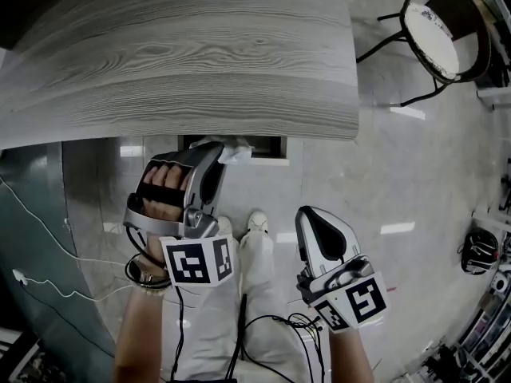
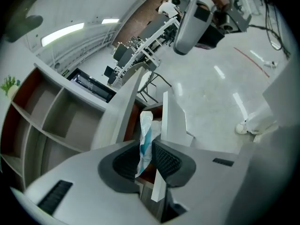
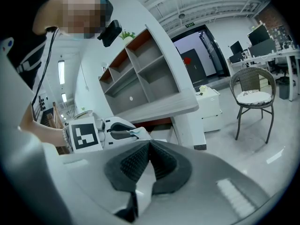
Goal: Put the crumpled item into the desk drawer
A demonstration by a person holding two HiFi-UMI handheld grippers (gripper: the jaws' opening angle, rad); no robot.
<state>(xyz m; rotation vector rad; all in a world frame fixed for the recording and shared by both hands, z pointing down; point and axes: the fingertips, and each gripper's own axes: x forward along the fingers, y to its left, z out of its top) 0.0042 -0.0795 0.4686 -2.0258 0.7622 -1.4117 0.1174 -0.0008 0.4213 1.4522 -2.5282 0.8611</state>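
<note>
Seen from above, a person stood at a grey wood-grain desk [image 1: 200,62] with a two-jaw gripper in each hand. The left gripper [image 1: 217,152] reached up to the desk's front edge. Its jaws were drawn narrow and pinched the crumpled item [image 2: 145,139], a white wad with blue-green print, between the ribbed pads [image 2: 166,159]. The item poked out past the jaw tips, right at the dark drawer opening [image 1: 267,146] just beneath the desk's front edge. The right gripper [image 1: 313,218] hung lower, out in front of the desk and well apart from it, toward the desk's right end. Its jaws were pressed fully together with nothing between them. Beyond the desk's right corner a chair [image 1: 443,26] with a round seat stood on the glossy floor [image 1: 399,166].
</note>
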